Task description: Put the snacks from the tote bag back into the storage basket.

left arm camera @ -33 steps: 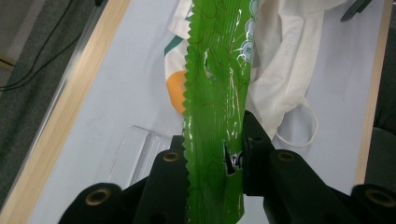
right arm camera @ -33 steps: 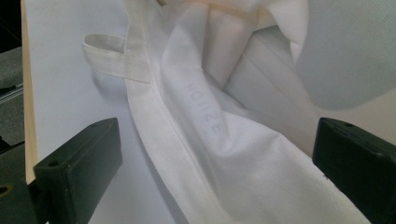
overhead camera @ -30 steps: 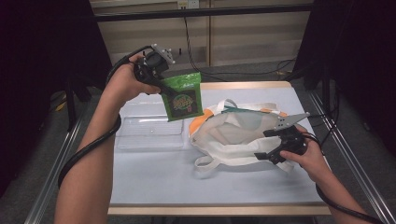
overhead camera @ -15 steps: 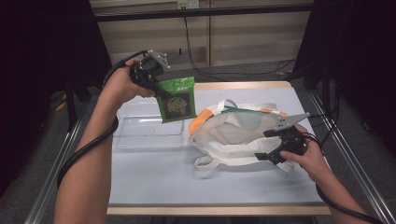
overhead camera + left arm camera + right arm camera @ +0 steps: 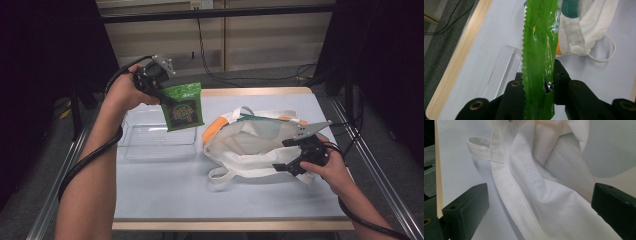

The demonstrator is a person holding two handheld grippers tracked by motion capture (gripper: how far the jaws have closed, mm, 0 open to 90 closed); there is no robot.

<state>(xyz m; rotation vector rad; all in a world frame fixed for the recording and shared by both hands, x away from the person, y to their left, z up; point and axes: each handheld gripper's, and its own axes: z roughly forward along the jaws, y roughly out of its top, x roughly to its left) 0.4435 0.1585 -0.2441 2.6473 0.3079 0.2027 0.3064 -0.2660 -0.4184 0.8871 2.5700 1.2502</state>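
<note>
A green snack packet (image 5: 184, 106) hangs in the air over the right end of a clear plastic tray (image 5: 145, 140). My left gripper (image 5: 166, 99) is shut on the packet's upper left corner. In the left gripper view, both jaws clamp the packet (image 5: 539, 57) edge-on. To the right, a white tote bag (image 5: 250, 145) with orange and teal trim lies open on the table. My right gripper (image 5: 288, 155) is open at the bag's near right edge. In the right gripper view, the bag's cloth (image 5: 544, 182) spreads between the two wide-apart jaws without being gripped.
The light blue tabletop (image 5: 165, 190) has a wooden rim and metal rails along both sides. One bag handle (image 5: 220, 172) loops out towards the front. The clear tray (image 5: 504, 67) lies beside the bag (image 5: 579, 32). Cables trail from both grippers.
My left gripper has carried the green packet a little to the left and slightly down, away from the bag and over the tray. The right gripper has stayed put.
</note>
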